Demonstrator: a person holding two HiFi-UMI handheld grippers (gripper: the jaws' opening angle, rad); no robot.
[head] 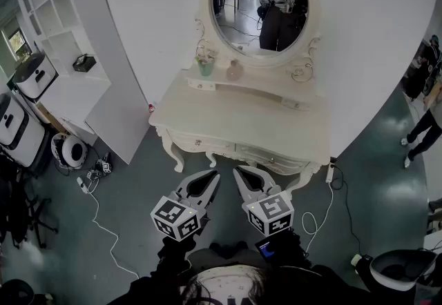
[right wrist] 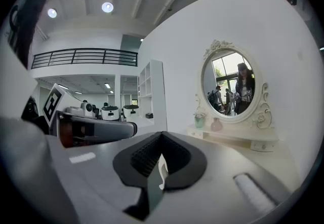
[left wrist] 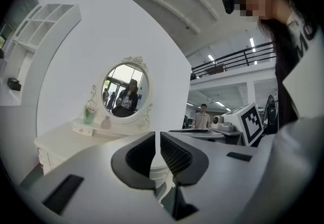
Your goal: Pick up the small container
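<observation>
A small pinkish container stands on the raised back ledge of a white dressing table, under an oval mirror. It also shows small and far off in the left gripper view and in the right gripper view. Beside it is a green cup holding a plant. My left gripper and right gripper hang side by side in front of the table, well short of the container. Both are shut with nothing between the jaws.
A white shelf unit stands at the left, with white machines beside it and cables on the dark floor. A cord trails by the table's right leg. A person stands at the far right.
</observation>
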